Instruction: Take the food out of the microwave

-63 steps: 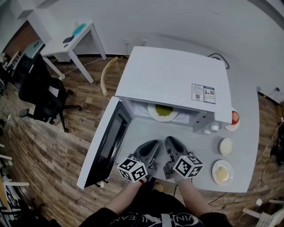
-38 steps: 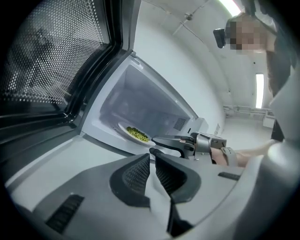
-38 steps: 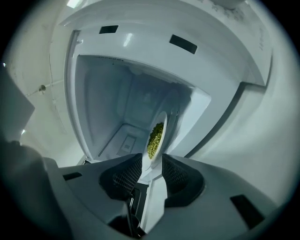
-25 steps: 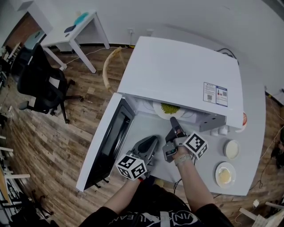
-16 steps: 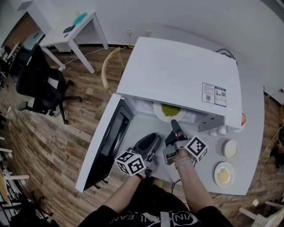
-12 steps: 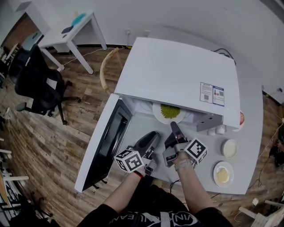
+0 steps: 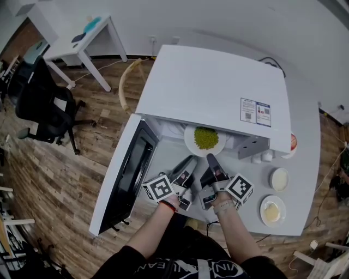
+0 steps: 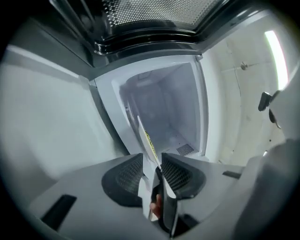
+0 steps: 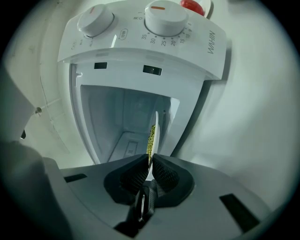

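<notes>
A white plate (image 7: 204, 140) of green food (image 7: 205, 137) sits at the mouth of the open microwave (image 7: 212, 87), partly past its front edge. My right gripper (image 7: 210, 159) is shut on the plate's near rim; in the right gripper view the rim (image 9: 154, 131) stands edge-on, pinched at that gripper (image 9: 150, 164). My left gripper (image 7: 190, 162) is at the rim just to the left, rolled on its side. In the left gripper view the rim (image 8: 147, 140) reaches in at that gripper (image 8: 152, 161), whose jaws stand apart, not pressing on it.
The microwave door (image 7: 128, 177) hangs open at the left. Two small dishes (image 7: 278, 179) (image 7: 272, 211) and a red-topped thing (image 7: 293, 141) lie on the grey table (image 7: 302, 163) to the right. The control knobs (image 9: 161, 11) are right of the cavity. An office chair (image 7: 43, 103) stands far left.
The right gripper reached to the plate, and the plate now shows further out from under the microwave top. The left gripper rolled and moved forward to the plate's rim.
</notes>
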Demonstrator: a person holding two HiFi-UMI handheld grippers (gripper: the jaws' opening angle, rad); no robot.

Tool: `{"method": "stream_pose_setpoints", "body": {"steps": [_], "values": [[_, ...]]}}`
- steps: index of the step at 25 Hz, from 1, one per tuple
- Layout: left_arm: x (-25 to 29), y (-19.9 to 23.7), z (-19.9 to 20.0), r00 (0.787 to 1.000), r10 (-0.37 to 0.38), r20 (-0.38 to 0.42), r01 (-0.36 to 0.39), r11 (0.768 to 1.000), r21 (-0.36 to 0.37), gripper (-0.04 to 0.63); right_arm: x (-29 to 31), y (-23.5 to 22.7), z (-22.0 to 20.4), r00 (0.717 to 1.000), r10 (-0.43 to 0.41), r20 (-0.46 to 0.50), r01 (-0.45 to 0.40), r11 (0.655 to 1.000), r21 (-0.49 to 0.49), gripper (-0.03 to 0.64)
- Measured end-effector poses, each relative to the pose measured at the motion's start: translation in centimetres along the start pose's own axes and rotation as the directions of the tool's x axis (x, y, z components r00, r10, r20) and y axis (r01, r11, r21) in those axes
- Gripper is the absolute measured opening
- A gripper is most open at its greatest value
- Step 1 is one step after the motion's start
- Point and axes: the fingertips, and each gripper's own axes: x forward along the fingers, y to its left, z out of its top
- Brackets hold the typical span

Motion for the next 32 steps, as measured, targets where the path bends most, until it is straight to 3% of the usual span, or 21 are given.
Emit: {"method": "stream_pose_setpoints", "body": {"steps": [6, 13, 18, 22, 26, 29, 32], "values": [[0.3, 0.4, -0.1, 1.000, -0.012, 0.001, 0.012, 0.999, -0.049, 0.114, -0.8, -0.2, -0.8, 1.000, 0.004, -0.013, -0.004, 0.999, 0.037, 0.048], [0.4, 0.8, -0.7, 1.000, -0.003, 0.006, 0.004, 0.993, -0.116, 0.115, -1.2, 0.2, -2.0, 0.997, 0.021, -0.071, -0.022, 1.000, -0.014, 0.048], [1.1, 0.0, -0.6, 0.998, -0.052, 0.032, 0.057, 0.985, -0.162, 0.123, -1.5, 0.2, -2.8, 0.993, 0.027, -0.119, -0.034, 0.998, -0.058, 0.048], [1.5, 0.3, -0.3, 0.997, -0.066, 0.044, 0.072, 0.986, -0.148, 0.129, -1.6, 0.3, -3.3, 0.989, 0.048, -0.141, -0.055, 0.998, -0.044, 0.048], [2.1, -0.3, -0.2, 0.996, -0.069, 0.063, 0.080, 0.975, -0.207, 0.129, -1.9, 0.3, -4.1, 0.982, 0.053, -0.184, -0.066, 0.996, -0.067, 0.048], [2.2, -0.4, 0.1, 0.995, -0.079, 0.066, 0.090, 0.977, -0.192, 0.129, -2.0, 0.5, -4.7, 0.979, 0.053, -0.198, -0.065, 0.997, -0.053, 0.046], [2.2, -0.1, 0.0, 0.994, -0.063, 0.085, 0.082, 0.967, -0.243, 0.129, -2.1, 0.4, -5.0, 0.978, 0.054, -0.201, -0.065, 0.997, -0.052, 0.042]]}}
